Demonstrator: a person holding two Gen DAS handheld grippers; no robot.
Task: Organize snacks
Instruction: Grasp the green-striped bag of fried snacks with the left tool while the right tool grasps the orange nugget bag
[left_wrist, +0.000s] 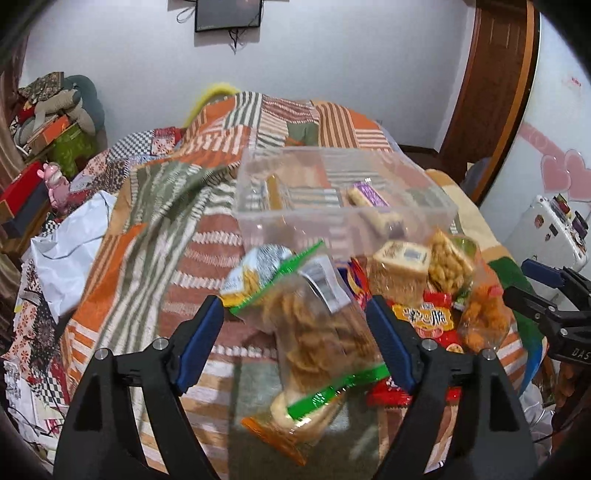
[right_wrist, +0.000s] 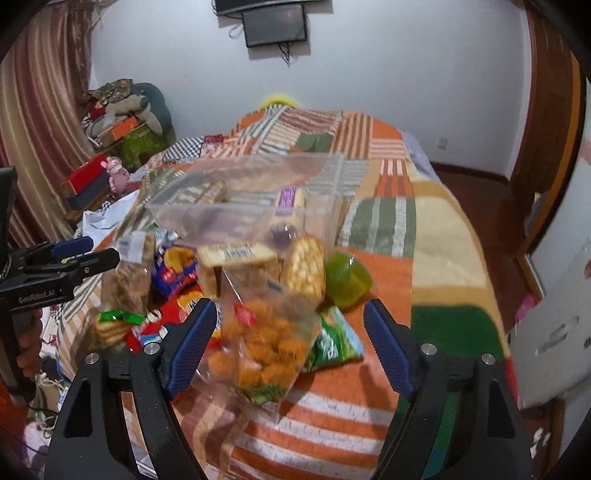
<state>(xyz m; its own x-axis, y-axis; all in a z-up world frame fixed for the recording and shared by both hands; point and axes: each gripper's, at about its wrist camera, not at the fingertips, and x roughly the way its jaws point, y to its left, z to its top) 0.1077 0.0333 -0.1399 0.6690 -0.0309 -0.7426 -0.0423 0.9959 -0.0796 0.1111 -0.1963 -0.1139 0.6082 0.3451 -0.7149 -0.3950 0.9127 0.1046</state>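
Observation:
A clear plastic bin (left_wrist: 343, 218) (right_wrist: 240, 218) stands on the bed and holds a purple-wrapped snack (left_wrist: 369, 194) and a brown packet (left_wrist: 274, 192). A pile of snack bags lies in front of it. My left gripper (left_wrist: 295, 325) is open, its jaws on either side of a clear bag of round crackers with green bands (left_wrist: 314, 332). My right gripper (right_wrist: 290, 321) is open over a clear bag of orange puffs (right_wrist: 266, 343), which also shows in the left wrist view (left_wrist: 480, 317). Red packets (left_wrist: 432, 317) and a peanut bag (right_wrist: 304, 269) lie in the pile.
A patchwork blanket (left_wrist: 155, 236) covers the bed. A green cup (right_wrist: 347, 280) and a green packet (right_wrist: 332, 341) lie right of the pile. Boxes and clutter (left_wrist: 48, 129) stand at the left. A door (left_wrist: 491, 81) is at the right.

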